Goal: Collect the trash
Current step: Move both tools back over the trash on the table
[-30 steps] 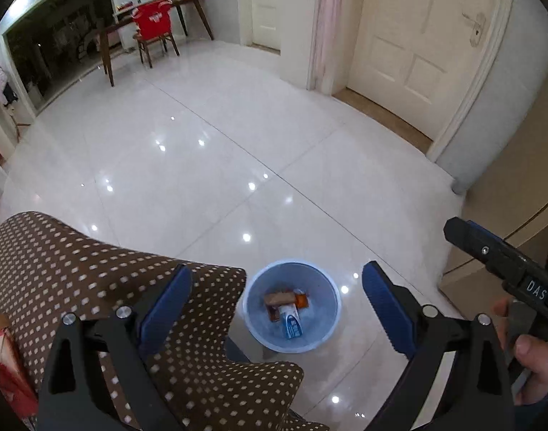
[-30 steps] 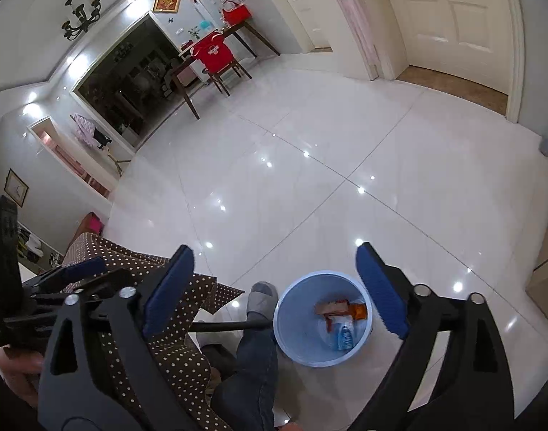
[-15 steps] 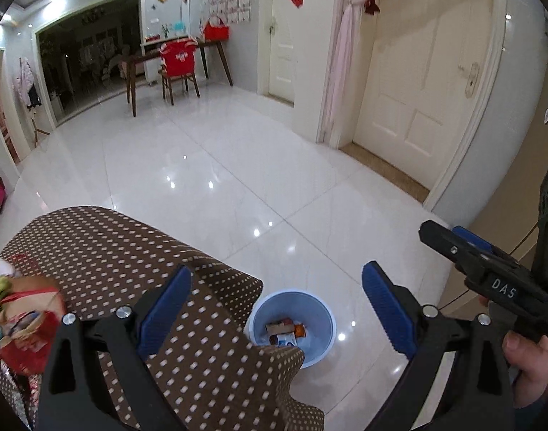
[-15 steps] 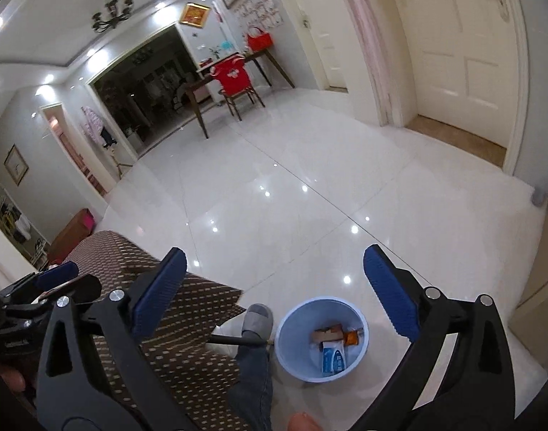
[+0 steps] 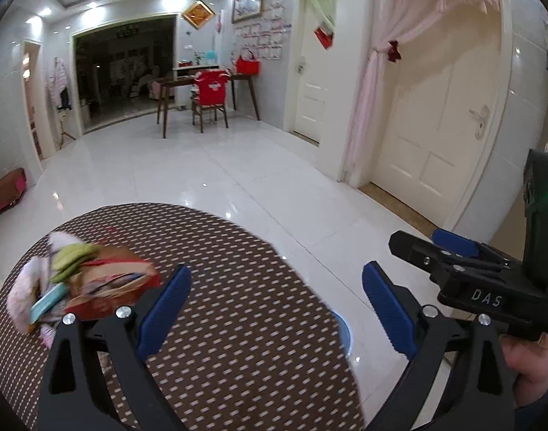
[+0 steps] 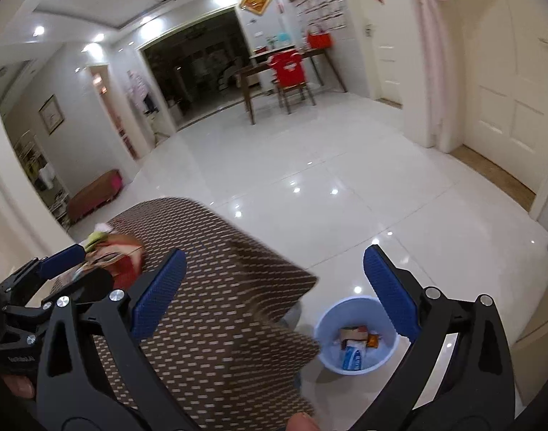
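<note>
A heap of trash wrappers and packets (image 5: 91, 283) lies on the brown dotted tablecloth (image 5: 238, 323), left of my left gripper (image 5: 274, 309), which is open and empty above the cloth. The heap also shows in the right wrist view (image 6: 116, 255). A light blue bin (image 6: 356, 334) stands on the floor past the table edge and holds several packets (image 6: 353, 344). My right gripper (image 6: 274, 294) is open and empty above the table edge, with the bin between its fingers, lower right. Only the bin's rim (image 5: 342, 330) shows in the left wrist view.
White glossy floor tiles (image 5: 238, 179) stretch ahead. A wooden table with a red-covered chair (image 5: 211, 97) stands at the far wall. Closed white doors (image 5: 435, 136) are on the right. A low brown bench (image 6: 94, 194) sits at the left wall.
Both grippers have tilted up and pulled back over the table. The bin has slid out of the left view behind the cloth, and the trash heap has come further into view.
</note>
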Demonstrator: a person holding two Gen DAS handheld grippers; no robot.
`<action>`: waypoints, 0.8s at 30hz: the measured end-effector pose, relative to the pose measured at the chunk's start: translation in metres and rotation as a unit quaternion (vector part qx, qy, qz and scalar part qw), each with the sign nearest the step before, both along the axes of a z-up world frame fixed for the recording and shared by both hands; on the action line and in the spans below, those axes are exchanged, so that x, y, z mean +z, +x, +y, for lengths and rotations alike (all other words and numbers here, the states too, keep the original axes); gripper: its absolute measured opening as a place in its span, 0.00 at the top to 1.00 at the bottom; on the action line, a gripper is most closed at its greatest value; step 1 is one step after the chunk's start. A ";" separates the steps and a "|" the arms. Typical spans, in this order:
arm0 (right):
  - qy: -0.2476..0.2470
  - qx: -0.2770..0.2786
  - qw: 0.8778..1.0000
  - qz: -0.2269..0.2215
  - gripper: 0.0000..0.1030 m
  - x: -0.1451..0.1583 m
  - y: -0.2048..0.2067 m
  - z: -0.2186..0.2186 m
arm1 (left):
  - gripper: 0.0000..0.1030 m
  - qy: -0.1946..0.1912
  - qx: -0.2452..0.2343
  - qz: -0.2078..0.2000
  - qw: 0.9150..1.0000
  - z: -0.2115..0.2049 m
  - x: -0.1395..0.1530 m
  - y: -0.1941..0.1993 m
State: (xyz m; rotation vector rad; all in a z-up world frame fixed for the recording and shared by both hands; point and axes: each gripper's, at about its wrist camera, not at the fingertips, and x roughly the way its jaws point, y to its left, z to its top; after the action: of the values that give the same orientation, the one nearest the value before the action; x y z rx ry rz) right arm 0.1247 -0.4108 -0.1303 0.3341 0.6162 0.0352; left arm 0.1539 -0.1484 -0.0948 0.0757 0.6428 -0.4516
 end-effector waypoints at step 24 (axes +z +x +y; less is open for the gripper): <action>-0.026 0.175 0.983 0.052 0.06 -0.020 0.037 0.209 | 0.09 0.015 0.178 0.053 0.982 0.216 -0.054 -0.025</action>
State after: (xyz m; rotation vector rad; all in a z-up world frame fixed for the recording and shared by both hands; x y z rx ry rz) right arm 0.1620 -0.2017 -0.1498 0.1744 0.7722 0.3404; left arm 0.1289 0.0674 -0.1490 -0.0362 0.7512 -0.1007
